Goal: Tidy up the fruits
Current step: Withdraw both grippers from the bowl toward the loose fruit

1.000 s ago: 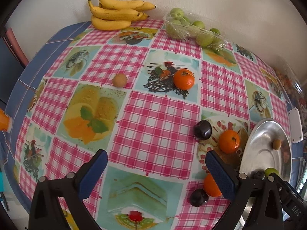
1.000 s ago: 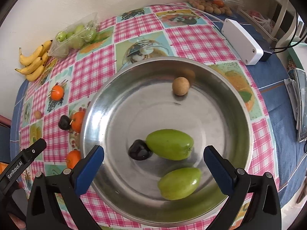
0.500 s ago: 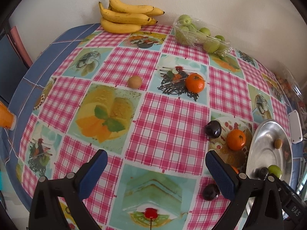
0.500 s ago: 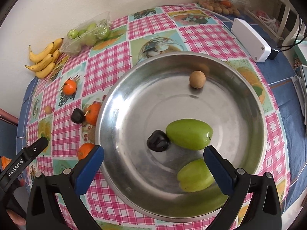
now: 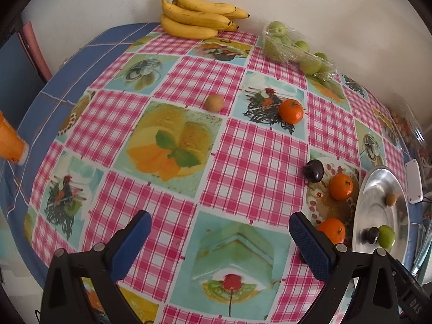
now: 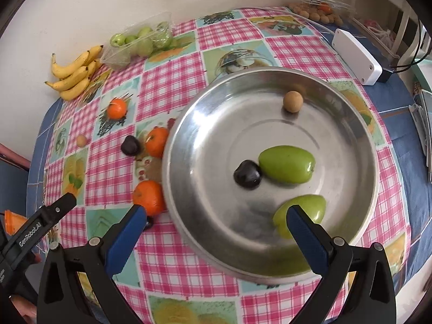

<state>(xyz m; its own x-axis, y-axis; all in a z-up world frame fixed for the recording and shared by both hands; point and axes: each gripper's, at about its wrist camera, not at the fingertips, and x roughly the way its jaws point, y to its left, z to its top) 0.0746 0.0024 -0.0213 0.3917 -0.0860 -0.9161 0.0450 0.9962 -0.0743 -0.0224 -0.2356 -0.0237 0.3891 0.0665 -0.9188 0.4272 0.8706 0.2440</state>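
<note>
A steel bowl [image 6: 216, 237] holds two green fruits [image 6: 286, 164], a dark plum [image 6: 247, 174] and a small brown fruit [image 6: 292, 101]. On the cloth left of it lie three oranges [image 6: 149, 197], a dark plum [image 6: 130, 145] and a small brown fruit [image 6: 81, 140]. My right gripper [image 6: 216, 218] is open and empty above the bowl's near-left rim. My left gripper [image 5: 220, 229] is open and empty over the table; the bowl [image 5: 374, 216], oranges [image 5: 341, 186] and plum [image 5: 313, 171] are to its right, the brown fruit [image 5: 213, 103] ahead.
Bananas [image 5: 198, 17] and a bag of green fruit [image 5: 294, 51] lie by the far wall. A white box [image 6: 356, 56] and a packet of small fruit [image 6: 316, 13] sit at the right. An orange cup [image 5: 10, 140] is at the left.
Both grippers have moved left and pulled back a little. The bowl has slid right in the right wrist view. No fruit has moved.
</note>
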